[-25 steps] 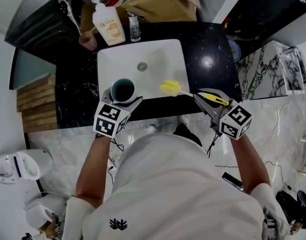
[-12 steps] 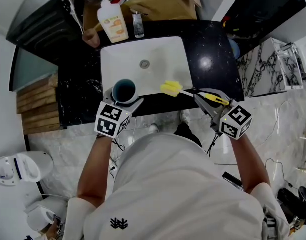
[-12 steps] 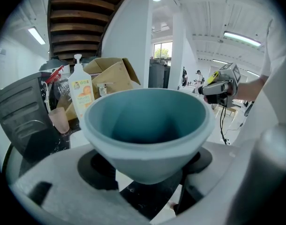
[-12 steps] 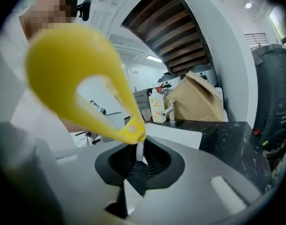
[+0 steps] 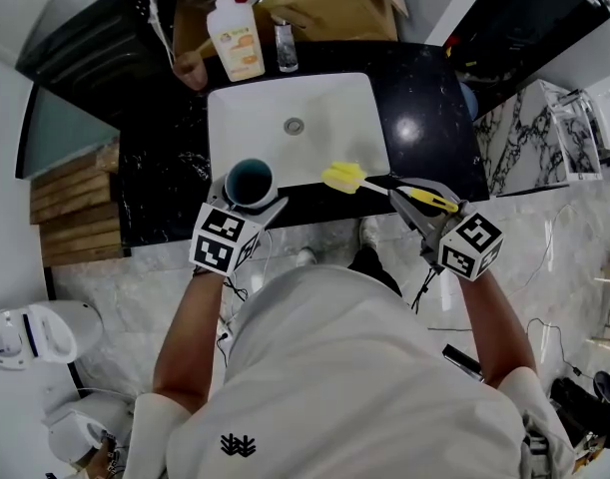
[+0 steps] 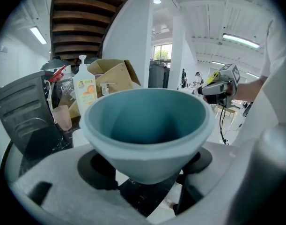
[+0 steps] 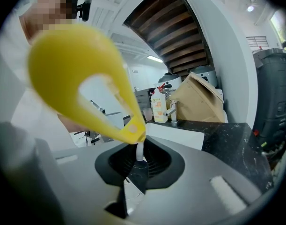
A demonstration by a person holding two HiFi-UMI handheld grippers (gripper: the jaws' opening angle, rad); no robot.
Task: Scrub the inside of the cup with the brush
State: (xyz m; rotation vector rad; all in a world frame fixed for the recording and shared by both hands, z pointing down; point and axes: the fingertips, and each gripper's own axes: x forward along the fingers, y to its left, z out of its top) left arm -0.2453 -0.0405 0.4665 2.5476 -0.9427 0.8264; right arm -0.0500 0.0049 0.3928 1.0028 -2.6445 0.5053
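A teal cup sits upright in my left gripper, whose jaws are shut on its lower body, over the front left corner of the white sink. The left gripper view looks into the cup, which has nothing in it. A yellow brush sticks out leftward over the sink's front edge; my right gripper is shut on its handle. The brush head hangs to the right of the cup and apart from it. In the right gripper view the yellow brush rises from the shut jaws.
A soap bottle, a faucet, a pink tumbler and a brown cardboard box stand behind the sink. Black stone counter surrounds the basin. A drain lies in the sink's middle.
Both grippers have drifted slightly left relative to the sink, carrying the cup and the brush. The grips and the gap between cup and brush look the same.
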